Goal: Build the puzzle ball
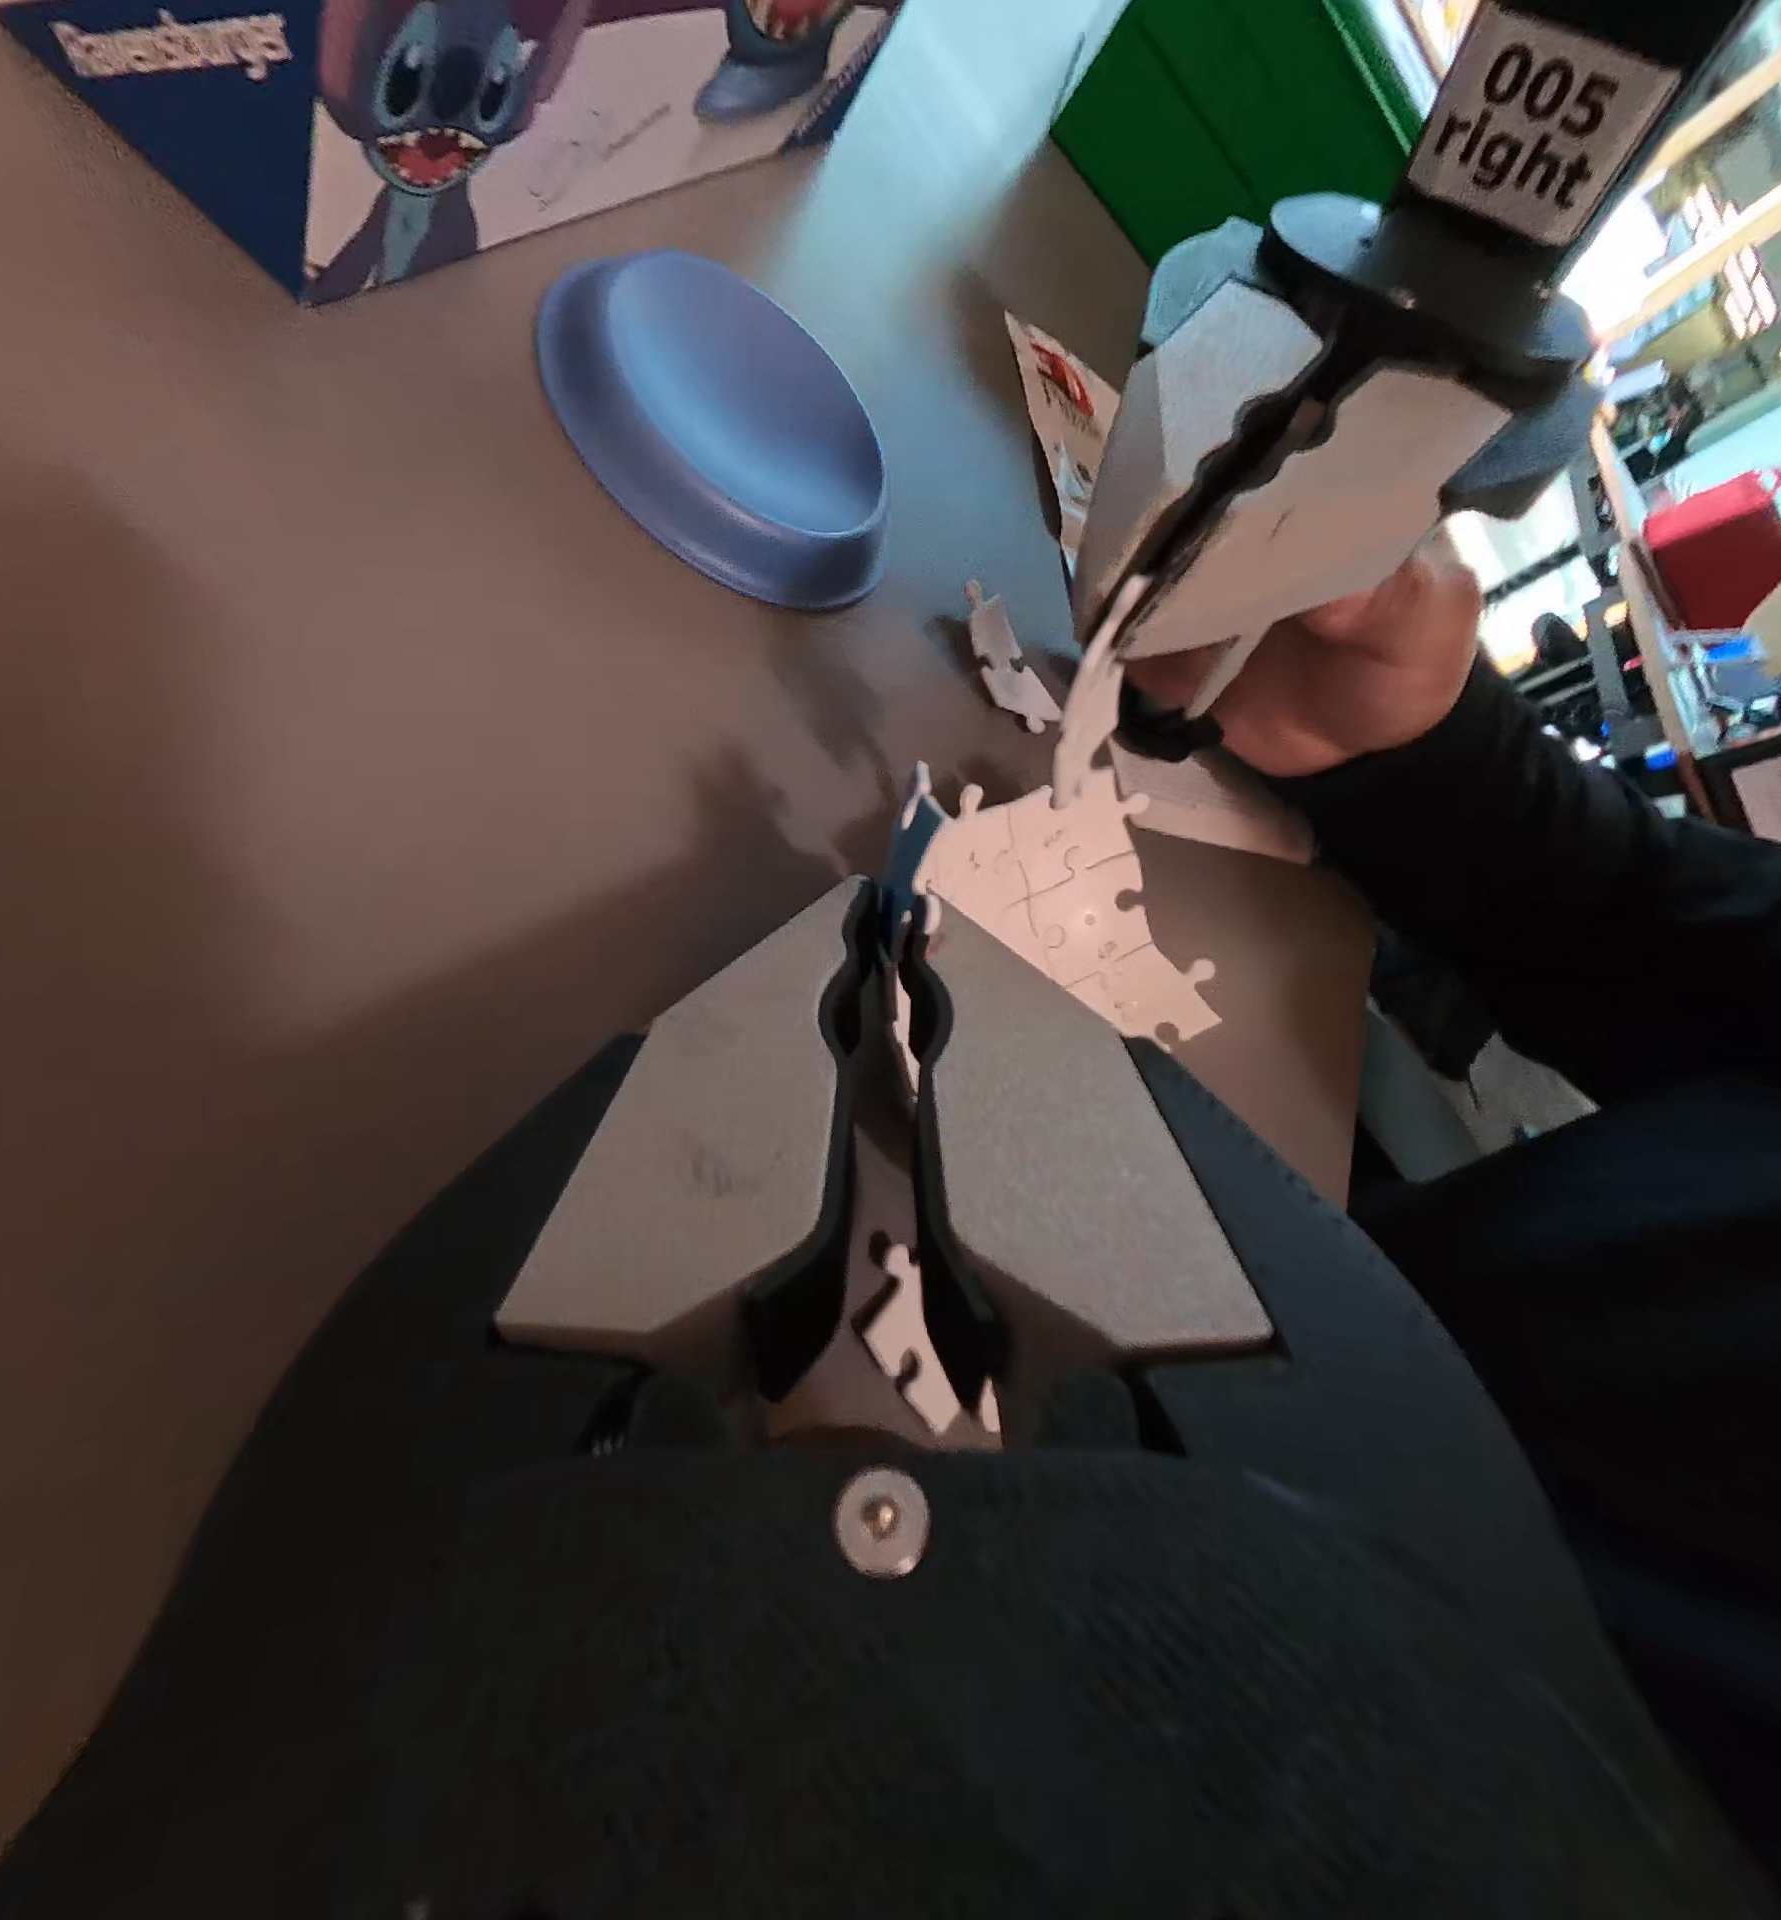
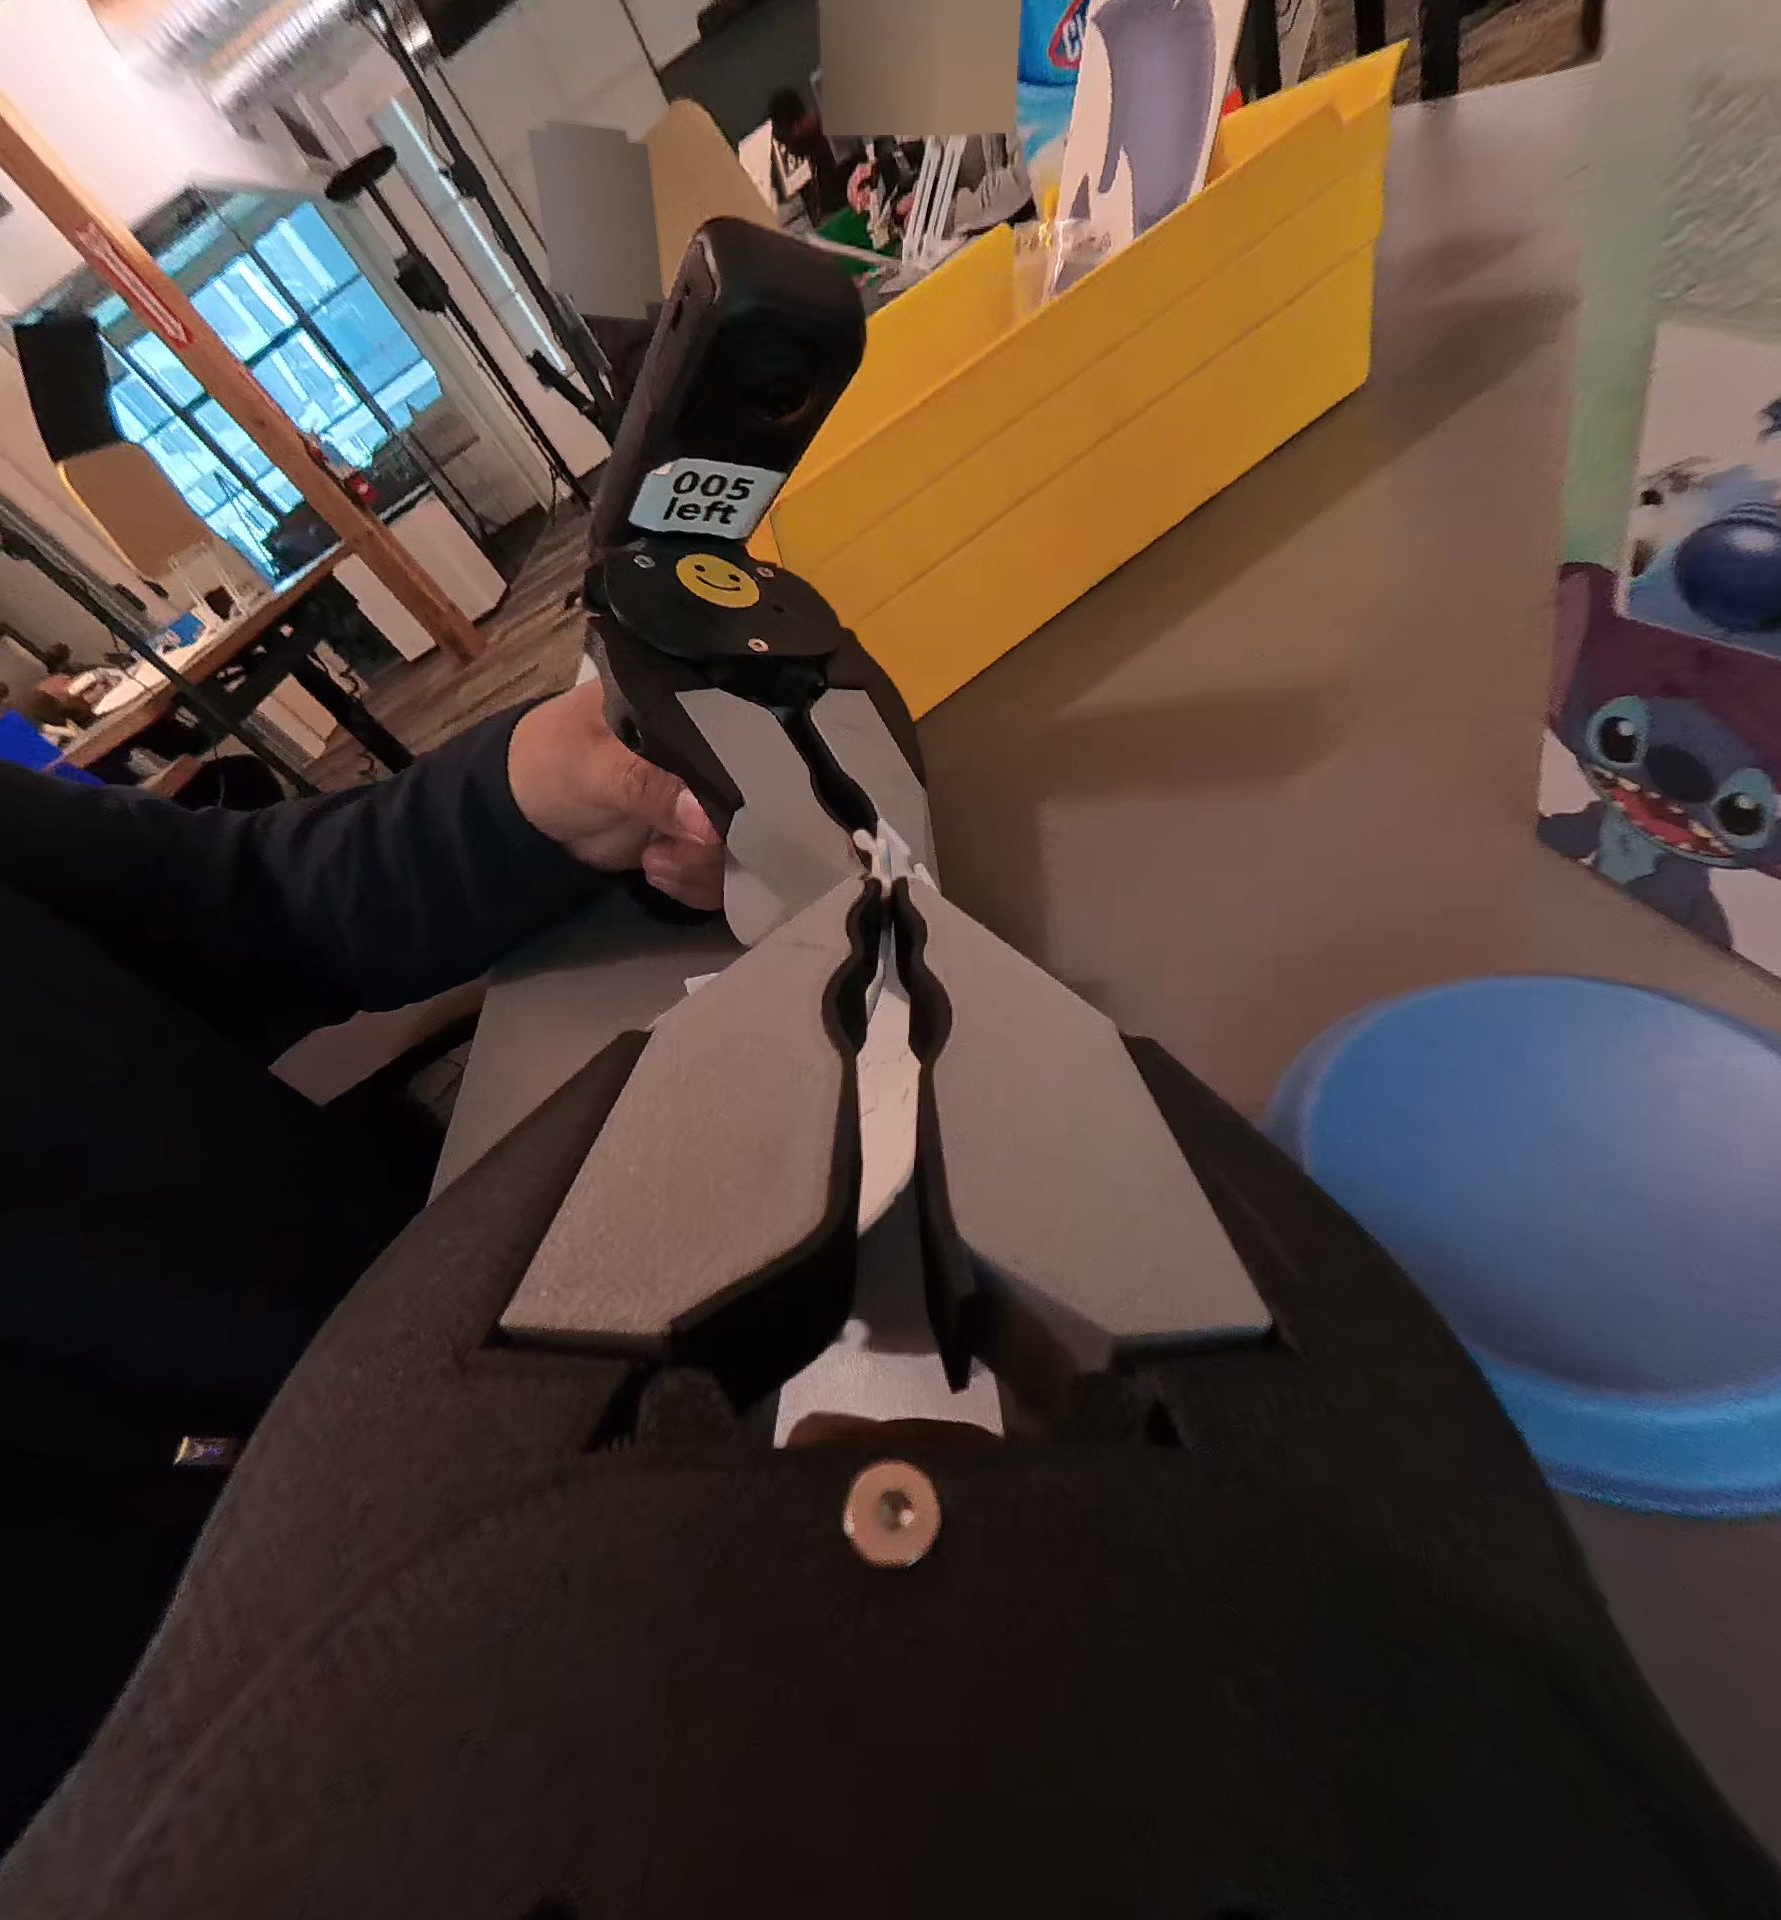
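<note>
Two claws: both are in view, each held in a person's hand above a brown table (image 1: 294, 727).
Left claw (image 1: 888, 914): its jaws are closed tight on the edge of a joined puzzle section (image 1: 1062, 894), white side up, which fans out ahead and to the right of its tips.
Right claw (image 1: 1125, 613): pinched together on a single white puzzle piece (image 1: 1083, 717) that hangs down from its tips; the lower end of the piece touches the far edge of the joined section.
Right claw's own view: the tips (image 2: 884, 902) meet the left claw's tips head-on, with the white piece caught between the closed fingers (image 2: 740, 1049).
Loose pieces: one white piece (image 1: 1000, 655) lies on the table beyond the left claw, below the right claw; another (image 1: 907, 1340) shows beneath the left claw's fingers.
Blue dish (image 1: 709, 436): upside down on the table, ahead and left of the left claw, and just right of the right claw.
Puzzle box (image 1: 429, 135): farther ahead, beyond the dish.
Yellow bin (image 2: 1094, 436): on the table behind the left claw, as seen from the right claw.
</note>
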{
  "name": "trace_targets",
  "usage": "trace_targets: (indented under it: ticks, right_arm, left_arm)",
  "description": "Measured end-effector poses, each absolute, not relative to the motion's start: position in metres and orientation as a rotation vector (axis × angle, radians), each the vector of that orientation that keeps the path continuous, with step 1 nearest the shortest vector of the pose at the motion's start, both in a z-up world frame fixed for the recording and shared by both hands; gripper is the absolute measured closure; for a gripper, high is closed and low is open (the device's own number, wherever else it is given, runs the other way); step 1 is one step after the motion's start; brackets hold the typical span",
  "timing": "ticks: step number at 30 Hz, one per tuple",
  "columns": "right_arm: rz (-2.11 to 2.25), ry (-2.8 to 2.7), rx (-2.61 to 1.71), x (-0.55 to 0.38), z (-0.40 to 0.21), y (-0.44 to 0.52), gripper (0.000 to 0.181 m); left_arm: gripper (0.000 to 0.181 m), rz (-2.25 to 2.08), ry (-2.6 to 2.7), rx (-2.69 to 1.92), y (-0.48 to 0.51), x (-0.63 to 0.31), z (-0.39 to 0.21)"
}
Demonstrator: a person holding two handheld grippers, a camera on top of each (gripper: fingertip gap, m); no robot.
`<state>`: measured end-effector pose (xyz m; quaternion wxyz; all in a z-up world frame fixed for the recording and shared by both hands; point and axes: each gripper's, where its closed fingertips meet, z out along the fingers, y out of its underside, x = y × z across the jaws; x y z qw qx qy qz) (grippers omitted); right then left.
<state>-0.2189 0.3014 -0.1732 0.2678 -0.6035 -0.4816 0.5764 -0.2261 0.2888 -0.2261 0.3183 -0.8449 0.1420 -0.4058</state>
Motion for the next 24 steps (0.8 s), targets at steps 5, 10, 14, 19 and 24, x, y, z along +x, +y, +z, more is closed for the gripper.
trace_targets:
  ticks: [5,10,14,19,24]
  right_arm:
    - [1.512,-1.378,-1.613,-0.238,-0.177,0.286,0.181]
    - [1.456,-1.393,-1.587,-0.236,-0.176,0.289,0.181]
    - [1.478,-1.337,-1.577,-0.228,-0.169,0.298,0.181]
    - [1.46,-1.35,-1.584,-0.225,-0.171,0.299,0.181]
    - [1.447,-1.381,-1.583,-0.228,-0.175,0.294,0.181]
  left_arm:
    - [0.181,-1.042,0.375,-2.216,0.283,-0.231,-0.225]
    - [0.172,-1.035,0.421,-2.231,0.277,-0.232,-0.226]
    - [0.163,-1.005,0.468,-2.28,0.269,-0.233,-0.23]
    - [0.164,-0.911,0.498,-2.326,0.268,-0.234,-0.239]
    - [0.174,-0.942,0.493,-2.307,0.267,-0.231,-0.239]
